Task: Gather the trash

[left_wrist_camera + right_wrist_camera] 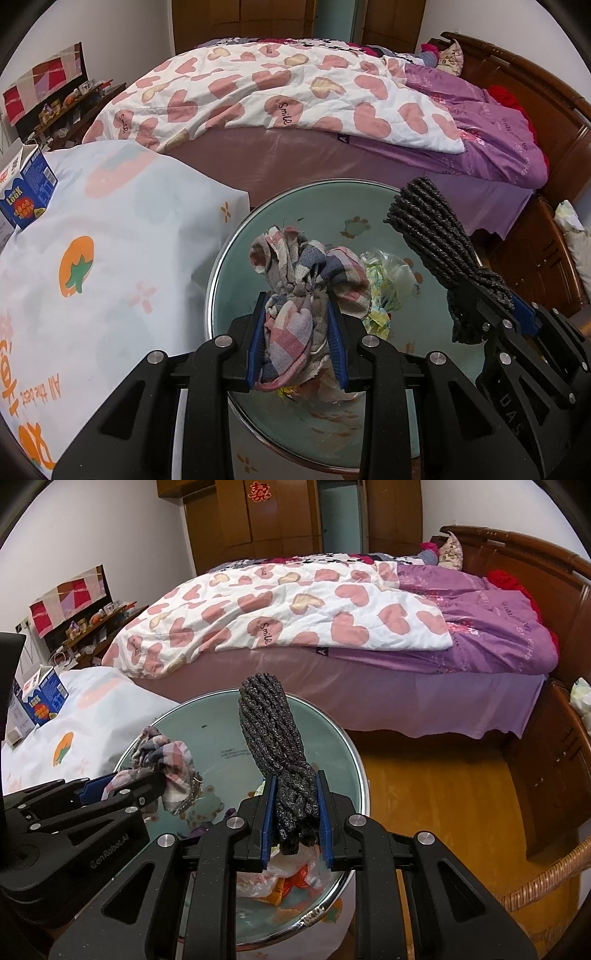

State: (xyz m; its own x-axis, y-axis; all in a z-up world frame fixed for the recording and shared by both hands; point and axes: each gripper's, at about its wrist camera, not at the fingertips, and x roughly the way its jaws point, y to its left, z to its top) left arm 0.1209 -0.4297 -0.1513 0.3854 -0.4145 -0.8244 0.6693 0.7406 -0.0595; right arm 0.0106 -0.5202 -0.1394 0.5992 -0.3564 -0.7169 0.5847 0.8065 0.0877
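Left gripper (297, 341) jaws clenched on plaid rag (295, 280) — right gripper (296, 821) jaws on dark rope bundle (275, 738).

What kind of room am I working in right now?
A bedroom, most likely: a wide bed with a heart-print quilt and a carved wooden headboard, with wooden wardrobes behind it.

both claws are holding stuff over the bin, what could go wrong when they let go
1. The plaid cloth spreads wider than the left claw; a loose fold could snag on a finger.
2. The dark rope bundle in the right claw sticks up toward the trash bin rim and might tip out onto the floor.
3. The two claws sit close together and could bump.
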